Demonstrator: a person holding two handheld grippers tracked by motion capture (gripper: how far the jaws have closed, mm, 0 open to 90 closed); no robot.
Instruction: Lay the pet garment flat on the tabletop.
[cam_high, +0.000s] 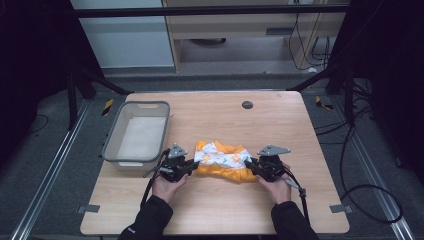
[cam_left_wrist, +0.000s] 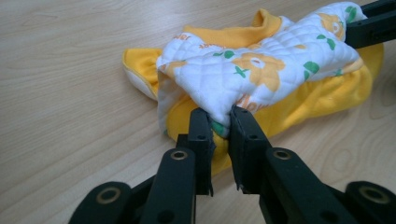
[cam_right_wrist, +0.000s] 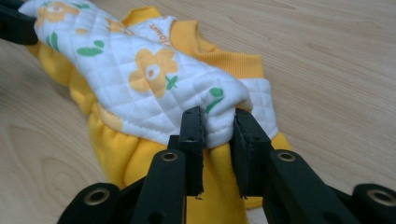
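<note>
Clothes folding looks like the job here. From the high view, a small yellow and white garment (cam_high: 223, 161) lies on the wooden table (cam_high: 210, 125), right between the two tools. The left gripper (cam_high: 191, 166) bites one end and the right gripper (cam_high: 251, 165) bites the other end. Far off to the left of the left gripper sits a grey basket (cam_high: 136, 133). It looks empty; only its pale bottom shows.

Next, the left gripper view. The jaws are closed tight on a fold of the garment's (cam_left_wrist: 261, 70) white quilted cloth with orange flowers. The yellow part spills out under it, just ahead of the jaws. The other tool's black tip pokes in at the far top corner, touching the cloth.

Last, the right gripper view. These jaws pinch the white quilted edge of the garment (cam_right_wrist: 154, 74) too, with yellow cloth bunched below them.

I think the step now is holding both ends, ready to lift or fold. The next move needs both hands going together, so the cloth stays flat and does not slip out. Then it may go into the basket.
</note>
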